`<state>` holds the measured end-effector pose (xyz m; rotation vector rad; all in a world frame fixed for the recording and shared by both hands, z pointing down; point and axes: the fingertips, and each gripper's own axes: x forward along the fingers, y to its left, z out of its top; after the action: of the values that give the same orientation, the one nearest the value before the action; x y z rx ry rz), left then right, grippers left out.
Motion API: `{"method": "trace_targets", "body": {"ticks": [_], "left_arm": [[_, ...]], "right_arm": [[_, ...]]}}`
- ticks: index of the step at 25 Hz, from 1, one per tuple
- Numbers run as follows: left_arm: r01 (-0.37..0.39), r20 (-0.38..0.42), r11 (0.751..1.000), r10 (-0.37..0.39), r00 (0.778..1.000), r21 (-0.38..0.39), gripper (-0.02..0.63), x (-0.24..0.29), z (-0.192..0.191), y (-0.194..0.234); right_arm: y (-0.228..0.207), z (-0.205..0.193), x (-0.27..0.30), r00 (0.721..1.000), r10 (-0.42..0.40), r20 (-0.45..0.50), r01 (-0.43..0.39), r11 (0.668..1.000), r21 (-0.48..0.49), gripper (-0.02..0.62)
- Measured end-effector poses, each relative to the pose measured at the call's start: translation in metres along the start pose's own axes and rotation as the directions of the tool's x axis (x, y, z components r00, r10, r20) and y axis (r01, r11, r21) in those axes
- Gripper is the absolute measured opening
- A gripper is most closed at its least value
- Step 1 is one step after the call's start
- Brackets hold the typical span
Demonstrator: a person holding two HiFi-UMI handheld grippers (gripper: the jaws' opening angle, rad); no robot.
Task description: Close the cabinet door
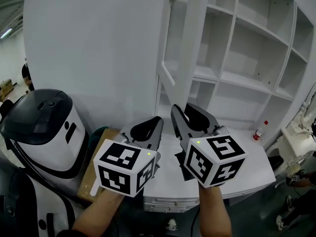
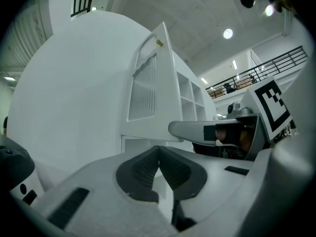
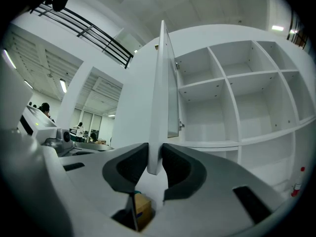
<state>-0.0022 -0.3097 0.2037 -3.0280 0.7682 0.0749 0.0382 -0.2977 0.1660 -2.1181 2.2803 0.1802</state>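
A: Where is the door (image 1: 187, 38) standing?

B: It is hanging open, swung out from the left side of the cabinet (image 1: 256, 41). In the head view it is showing nearly edge-on. The shelves behind it are lying fully exposed.

A: What is the right gripper (image 1: 190, 113) doing?

B: It is reaching level at the door's lower end. In the right gripper view the door's thin edge is sitting between the two pads (image 3: 131, 164), with the jaws standing narrow around it. The pads appear to be pressing on both faces. The wide-angle view is distorting that contact, so I am noting the grip as probable.

A: And the left gripper (image 1: 150, 125)?

B: It is hovering just beside the right one, on its left and slightly lower. In the left gripper view its jaws are meeting at the tips and nothing is sitting between them. The door is standing ahead of it and above, apart from it.

A: Is anything else showing?

B: A small bottle (image 1: 257, 131) with a red cap is standing on the white counter (image 1: 247, 172) at the cabinet's foot, well to the right of the grippers. A white and black machine (image 1: 47, 127) is filling the lower left of the head view. A cardboard box (image 1: 101, 169) is lying next to it.
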Motion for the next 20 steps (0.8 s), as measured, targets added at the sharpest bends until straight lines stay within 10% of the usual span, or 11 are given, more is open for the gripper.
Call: {"method": "trace_targets", "body": {"ticks": [20], "left_arm": [[0.051, 0.015, 0.998, -0.052, 0.999, 0.026, 0.012, 0.080, 0.005, -0.058]], "right_arm": [[-0.080, -0.005, -0.022, 0.999, 0.052, -0.015, -0.052, 0.999, 0.006, 0.077]]}}
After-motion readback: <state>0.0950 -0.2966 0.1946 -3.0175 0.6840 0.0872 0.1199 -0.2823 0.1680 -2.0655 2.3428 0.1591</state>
